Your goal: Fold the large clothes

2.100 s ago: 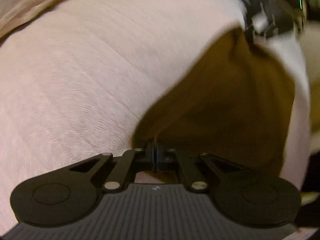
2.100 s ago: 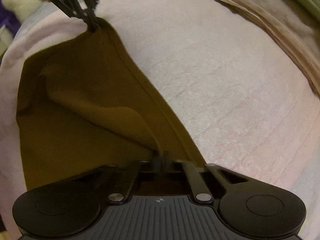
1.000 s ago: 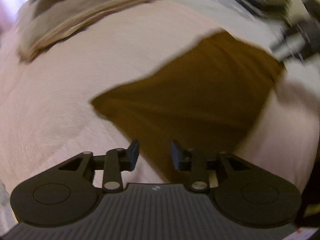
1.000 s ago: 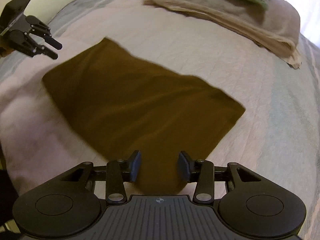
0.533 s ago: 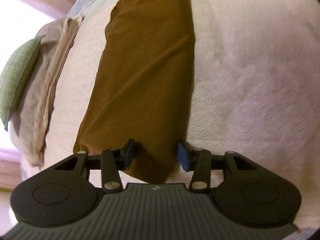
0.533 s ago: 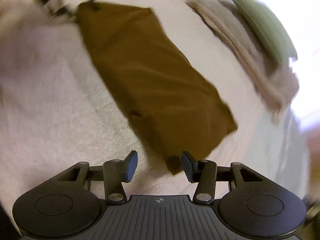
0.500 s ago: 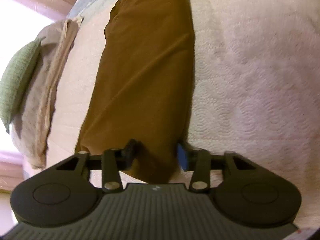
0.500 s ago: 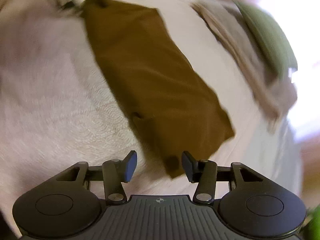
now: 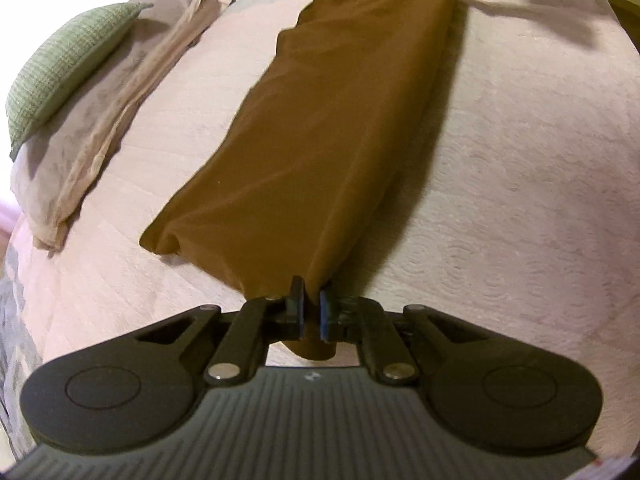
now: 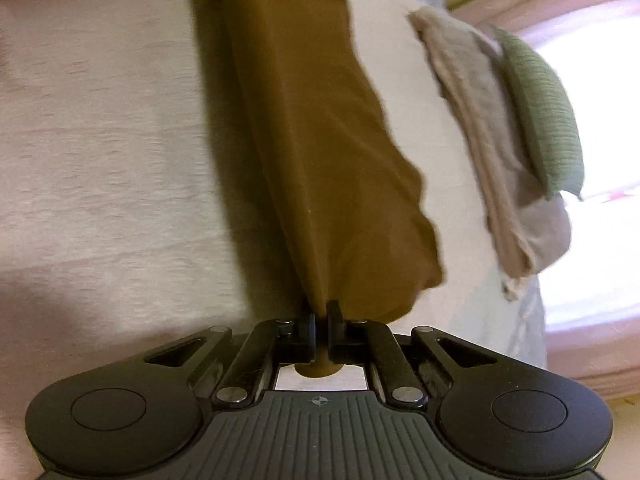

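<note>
Brown cloth (image 9: 340, 120) is pinched at both ends, one corner in each claw, and hangs stretched between them above a bed. The left claw (image 9: 311, 304) is clenched on a bunched corner of the cloth; its two fingers (image 9: 297, 308) stand nearly together with a wad of fabric squeezed in the narrow gap and a small nub of it poking out behind them. The right claw (image 10: 320, 330) is clenched the same way on the opposite corner, and a rounded nub of fabric shows behind its closed fingers (image 10: 308, 332). In the left wrist view that right claw also appears at the far top edge, gripping the cloth's far end.

From each grip the cloth spreads out into a long folded band. Its inner edge is pulled taut in a straight line between the claws, while the outer side sags lower and ends in loose rounded corners. It casts a dark shadow on the pale pink bedspread (image 9: 520, 200) beneath it.

Off to the side, well apart from the cloth, a beige blanket (image 9: 80, 140) lies folded along the bed, and a green pillow (image 9: 60, 68) rests on top of it. In the right wrist view the blanket (image 10: 480, 120) and pillow (image 10: 540, 112) sit in front of a bright window (image 10: 600, 160).
</note>
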Demonstrator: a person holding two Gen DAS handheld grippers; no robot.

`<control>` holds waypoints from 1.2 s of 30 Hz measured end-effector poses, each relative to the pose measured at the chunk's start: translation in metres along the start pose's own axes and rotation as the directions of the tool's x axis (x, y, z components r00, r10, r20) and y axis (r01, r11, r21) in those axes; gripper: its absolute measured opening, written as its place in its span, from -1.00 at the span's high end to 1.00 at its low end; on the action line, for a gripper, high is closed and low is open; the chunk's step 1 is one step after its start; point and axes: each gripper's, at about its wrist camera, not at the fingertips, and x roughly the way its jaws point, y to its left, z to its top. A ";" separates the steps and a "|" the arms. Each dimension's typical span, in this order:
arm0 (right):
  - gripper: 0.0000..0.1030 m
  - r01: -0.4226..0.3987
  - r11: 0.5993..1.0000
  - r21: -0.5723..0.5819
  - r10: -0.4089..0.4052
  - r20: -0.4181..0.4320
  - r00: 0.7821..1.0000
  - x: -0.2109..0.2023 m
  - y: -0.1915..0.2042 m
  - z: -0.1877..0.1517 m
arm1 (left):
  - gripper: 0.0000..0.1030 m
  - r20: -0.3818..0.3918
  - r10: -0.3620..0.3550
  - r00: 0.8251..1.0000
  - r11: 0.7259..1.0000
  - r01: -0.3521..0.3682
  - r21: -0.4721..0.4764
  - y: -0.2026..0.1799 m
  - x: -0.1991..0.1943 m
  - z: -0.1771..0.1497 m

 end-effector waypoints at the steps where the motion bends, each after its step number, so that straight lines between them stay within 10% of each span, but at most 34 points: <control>1: 0.94 -0.010 1.000 -0.004 0.010 -0.004 1.000 0.001 0.001 0.001 | 0.89 -0.009 -0.001 1.000 1.000 0.000 -0.004 -0.001 0.000 -0.001; 13: 0.46 -0.107 0.922 0.372 0.135 -0.049 0.990 -0.040 -0.058 -0.010 | 0.74 -0.095 -0.052 0.994 0.982 0.033 -0.185 0.024 -0.039 -0.002; 19: 0.46 -0.212 0.727 0.653 0.179 0.118 0.977 -0.019 -0.129 0.005 | 0.74 -0.068 0.000 0.998 0.910 -0.028 -0.413 0.081 -0.022 0.029; 24: 0.46 -0.380 0.575 0.725 0.296 0.249 0.922 0.050 -0.167 0.019 | 0.74 -0.059 -0.045 0.997 0.852 0.008 -0.524 0.112 0.038 0.051; 32: 0.44 -0.309 0.371 0.876 0.331 0.186 0.925 0.108 -0.207 -0.056 | 0.51 -0.150 -0.082 0.985 0.713 -0.048 -0.700 0.139 0.092 0.003; 36: 0.42 -0.225 0.376 0.899 0.286 0.119 0.951 0.071 -0.218 -0.061 | 0.53 -0.192 -0.050 0.980 0.717 -0.098 -0.690 0.152 0.063 -0.001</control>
